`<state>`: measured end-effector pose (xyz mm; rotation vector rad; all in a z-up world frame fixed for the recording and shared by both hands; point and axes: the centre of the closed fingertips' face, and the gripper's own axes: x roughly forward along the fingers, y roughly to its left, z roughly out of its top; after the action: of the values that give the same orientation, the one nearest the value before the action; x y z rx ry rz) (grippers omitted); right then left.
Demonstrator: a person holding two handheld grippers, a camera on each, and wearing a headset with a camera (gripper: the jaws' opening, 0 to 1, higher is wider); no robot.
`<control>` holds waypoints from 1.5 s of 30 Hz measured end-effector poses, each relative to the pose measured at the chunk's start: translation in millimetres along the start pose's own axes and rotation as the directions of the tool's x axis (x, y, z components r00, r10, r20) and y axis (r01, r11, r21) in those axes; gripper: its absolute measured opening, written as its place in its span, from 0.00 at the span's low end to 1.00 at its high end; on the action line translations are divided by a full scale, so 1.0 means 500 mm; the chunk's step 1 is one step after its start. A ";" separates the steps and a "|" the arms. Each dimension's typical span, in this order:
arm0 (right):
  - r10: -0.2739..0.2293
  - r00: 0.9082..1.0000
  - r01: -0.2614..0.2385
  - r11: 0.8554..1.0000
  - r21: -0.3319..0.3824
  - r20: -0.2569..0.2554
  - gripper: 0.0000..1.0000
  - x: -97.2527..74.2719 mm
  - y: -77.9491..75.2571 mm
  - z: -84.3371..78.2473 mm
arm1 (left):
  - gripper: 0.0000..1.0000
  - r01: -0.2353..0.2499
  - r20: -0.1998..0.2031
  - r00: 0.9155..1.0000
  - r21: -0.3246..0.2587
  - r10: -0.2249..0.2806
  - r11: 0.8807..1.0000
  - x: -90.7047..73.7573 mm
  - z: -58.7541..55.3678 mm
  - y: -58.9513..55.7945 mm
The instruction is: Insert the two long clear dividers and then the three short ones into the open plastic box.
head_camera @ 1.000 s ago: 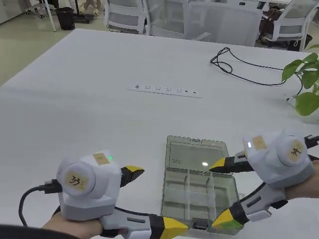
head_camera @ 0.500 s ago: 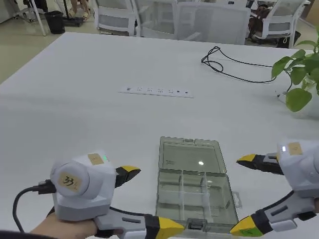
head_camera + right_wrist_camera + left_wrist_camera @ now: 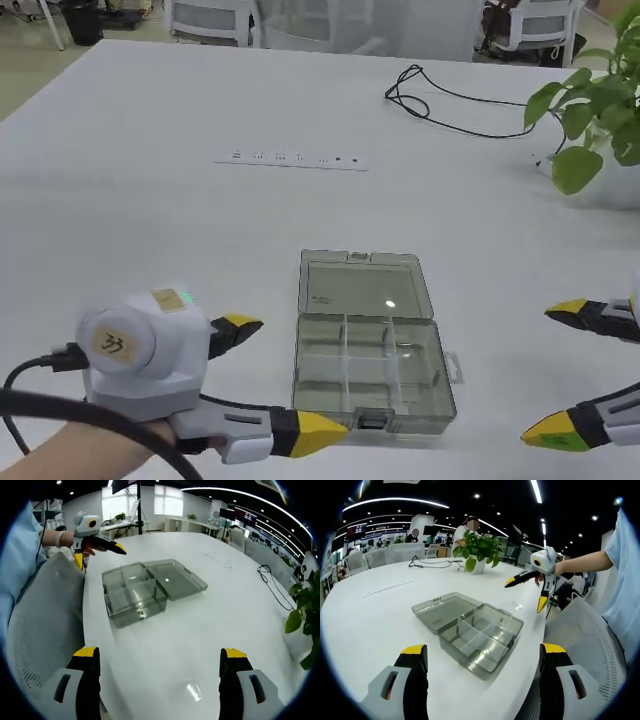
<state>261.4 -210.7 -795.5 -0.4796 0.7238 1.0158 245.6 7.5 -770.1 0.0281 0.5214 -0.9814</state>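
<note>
Near centre of worktop [image 3: 200, 220]: open plastic box [image 3: 372, 375], lid [image 3: 365, 285] flat on far side, clear dividers [image 3: 345, 360] seated inside as grid. Left hand-held gripper [image 3: 283, 377] just beside box, right hand-held gripper [image 3: 550, 371] apart at right. Both released, empty, probably nothing left to insert.

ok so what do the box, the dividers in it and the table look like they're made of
Table: white, smooth, probably laminate; semi-gloss, since it faintly mirrors ceiling lights in the right gripper view.
Plastic box: smoky grey see-through plastic, glossy; the table shows through its walls and the lid catches a light spot.
Dividers: clear, thin plastic, seen mainly as pale edges.
</note>
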 end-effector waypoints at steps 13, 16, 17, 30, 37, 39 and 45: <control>0.043 0.985 -0.060 0.994 -0.095 -0.168 0.95 -0.012 -0.032 -0.072 | 0.94 -0.019 0.002 1.000 -0.003 0.019 1.000 -0.003 0.001 0.009; 0.051 0.980 -0.074 0.991 -0.113 -0.193 0.93 -0.010 -0.040 -0.080 | 0.94 -0.025 0.003 1.000 -0.008 0.025 1.000 -0.006 -0.001 0.011; 0.054 0.978 -0.079 0.990 -0.119 -0.200 0.92 -0.009 -0.042 -0.082 | 0.94 -0.027 0.004 1.000 -0.008 0.027 1.000 -0.007 -0.001 0.011; 0.094 0.944 -0.149 0.977 -0.154 -0.315 0.80 -0.009 -0.066 -0.125 | 0.93 -0.050 -0.004 0.999 -0.022 0.050 0.999 -0.025 -0.012 0.019; 0.103 0.924 -0.176 0.969 -0.172 -0.368 0.69 -0.010 -0.075 -0.140 | 0.93 -0.051 -0.002 0.999 -0.026 0.051 0.998 -0.025 -0.011 0.017; 0.105 0.921 -0.178 0.970 -0.165 -0.376 0.65 -0.009 -0.078 -0.142 | 0.93 -0.050 -0.002 0.999 -0.027 0.050 0.998 -0.024 -0.011 0.017; 0.117 0.898 -0.210 0.961 -0.181 -0.423 0.58 -0.007 -0.077 -0.156 | 0.93 -0.050 0.002 0.999 -0.033 0.051 0.998 -0.023 -0.011 0.014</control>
<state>269.6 -282.3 -844.6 -0.8559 1.0441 1.1771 243.9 21.8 -771.6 0.0105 0.5316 -0.9233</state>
